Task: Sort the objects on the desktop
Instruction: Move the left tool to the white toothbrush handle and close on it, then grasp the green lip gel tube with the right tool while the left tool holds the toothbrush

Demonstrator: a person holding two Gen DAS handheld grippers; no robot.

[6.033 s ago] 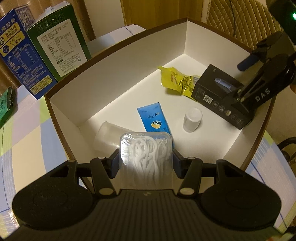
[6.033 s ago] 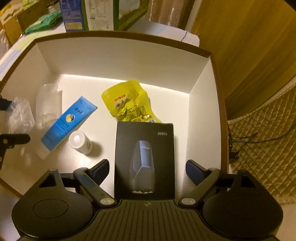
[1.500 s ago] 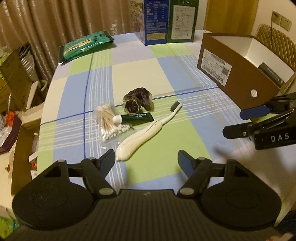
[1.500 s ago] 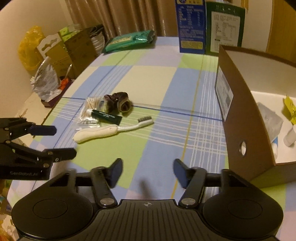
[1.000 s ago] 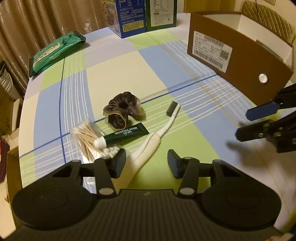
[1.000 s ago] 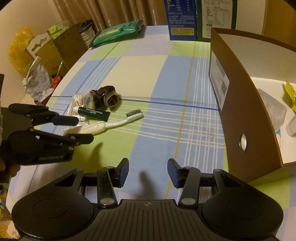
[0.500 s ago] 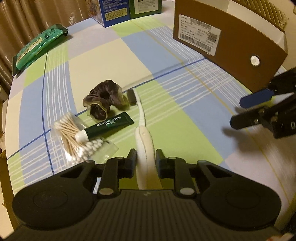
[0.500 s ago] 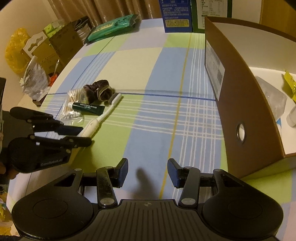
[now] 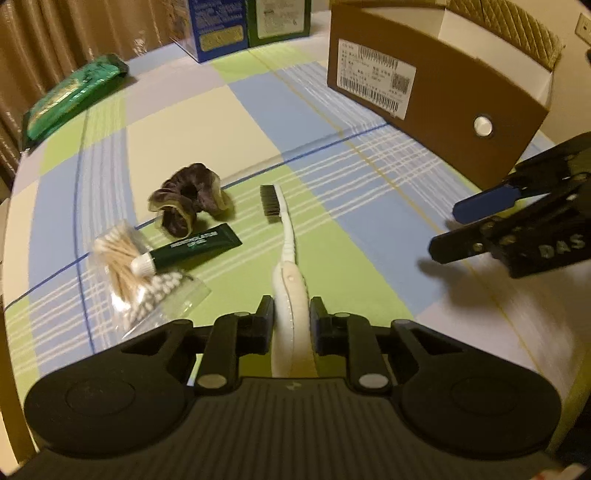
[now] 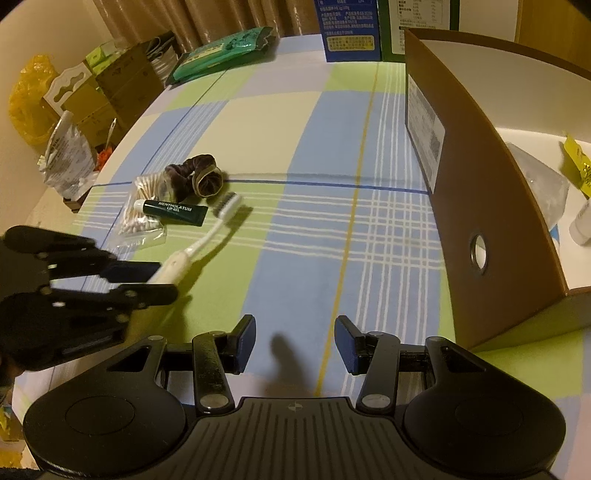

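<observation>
My left gripper (image 9: 291,317) is shut on the handle of a white electric toothbrush (image 9: 286,236), whose dark bristle head points away over the checked tablecloth. In the right wrist view the toothbrush (image 10: 207,236) is raised slightly in the left gripper (image 10: 147,277). A dark green lip gel tube (image 9: 192,249), a bag of cotton swabs (image 9: 125,258) and a brown scrunchie (image 9: 188,203) lie left of it. My right gripper (image 10: 293,343) is open and empty above the table; it also shows in the left wrist view (image 9: 480,225). The brown box (image 10: 487,206) stands at right.
Blue and green cartons (image 9: 243,26) stand at the table's far edge. A green packet (image 9: 70,96) lies at the far left. Inside the box lie a clear bag (image 10: 543,188) and a yellow packet (image 10: 576,162). Cardboard boxes and bags (image 10: 74,110) stand beyond the table's left edge.
My left gripper put the floss bag in the box, came back to the table, and closed on the toothbrush handle, turning and lifting it. My right gripper left the black box in the box.
</observation>
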